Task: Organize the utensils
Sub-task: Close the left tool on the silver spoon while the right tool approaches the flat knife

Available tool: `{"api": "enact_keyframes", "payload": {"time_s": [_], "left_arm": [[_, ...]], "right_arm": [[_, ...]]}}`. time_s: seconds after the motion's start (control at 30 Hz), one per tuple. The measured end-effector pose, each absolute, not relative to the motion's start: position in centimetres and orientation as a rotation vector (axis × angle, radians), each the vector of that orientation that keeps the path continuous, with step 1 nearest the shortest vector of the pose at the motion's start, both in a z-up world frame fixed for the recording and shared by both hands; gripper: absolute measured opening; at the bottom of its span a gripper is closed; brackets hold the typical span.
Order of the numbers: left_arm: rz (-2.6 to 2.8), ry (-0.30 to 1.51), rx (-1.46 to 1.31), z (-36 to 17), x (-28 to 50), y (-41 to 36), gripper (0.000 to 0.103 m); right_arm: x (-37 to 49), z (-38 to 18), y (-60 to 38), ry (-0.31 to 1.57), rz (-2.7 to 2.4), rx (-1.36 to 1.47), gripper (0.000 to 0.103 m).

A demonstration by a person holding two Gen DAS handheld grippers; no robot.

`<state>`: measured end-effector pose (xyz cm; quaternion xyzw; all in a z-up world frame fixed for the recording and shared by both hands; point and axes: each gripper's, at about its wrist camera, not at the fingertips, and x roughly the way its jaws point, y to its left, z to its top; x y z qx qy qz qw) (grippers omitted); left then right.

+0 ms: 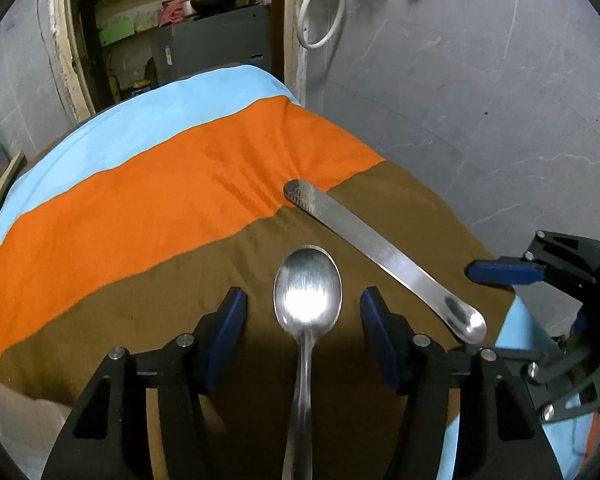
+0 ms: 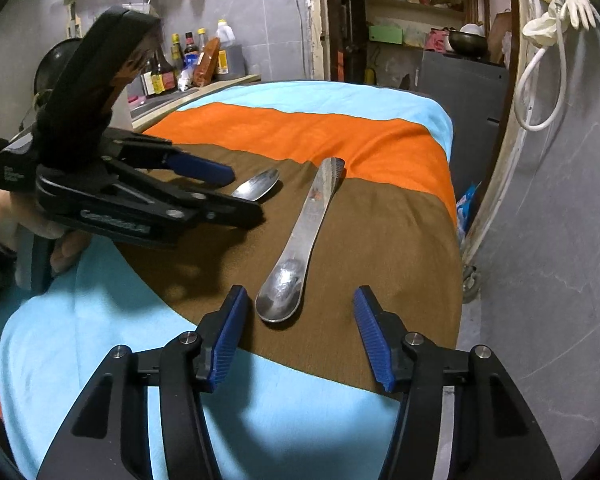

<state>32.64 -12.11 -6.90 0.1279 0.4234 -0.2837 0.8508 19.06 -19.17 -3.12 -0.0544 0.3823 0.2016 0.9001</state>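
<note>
A striped cloth [image 1: 160, 200] in light blue, orange and olive-brown covers the desk, and two steel utensils lie on its brown band. The left gripper [image 1: 304, 312] hangs over a tablespoon [image 1: 308, 292] that lies bowl-up and lengthwise between its blue-padded fingers [image 1: 228, 332], the bowl near their tips and the handle running back under the gripper; the fingers stand about half apart, with clear cloth showing on both sides of the bowl, so they do not press on it. Just to the right of it lies a flat-handled spoon [image 1: 380, 256], set at a slant with its small bowl toward the near edge of the brown band and its patterned handle end reaching the orange stripe. The right gripper [image 2: 300, 320] points down at that small bowl, which lies nearer the left of its ribbed blue fingers [image 2: 374, 340]; these too stand half apart and hold nothing, and the pictures do not show them touching the flat-handled spoon [image 2: 296, 248]. From the right wrist view the left gripper [image 2: 236, 196] comes in from the left with a hand [image 2: 40, 236] on its grip, and the tablespoon [image 2: 256, 186] bowl peeks out just past its tips. Beyond the desk stand sauce bottles [image 2: 180, 60], a doorway with shelves [image 2: 412, 8] and a grey wall [image 1: 480, 80].
</note>
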Motion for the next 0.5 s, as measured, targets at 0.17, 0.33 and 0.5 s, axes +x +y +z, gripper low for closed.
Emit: {"api": "enact_keyframes", "payload": {"time_s": [0.17,0.33,0.5], "left_arm": [[-0.624,0.905,0.245,-7.0,33.4,-11.8,0.031],[-0.634,0.910,0.216,-6.7,33.5,-11.5,0.029],[-0.605,0.904,0.177,-6.3,33.7,-10.8,0.029]], "right_arm": [[19.3,-3.1,-18.9,0.794,0.406,-0.122,0.054],[20.3,-3.0,-18.7,0.806,0.394,-0.125,0.051],[21.1,-2.9,-18.8,0.817,0.380,-0.116,0.048]]}}
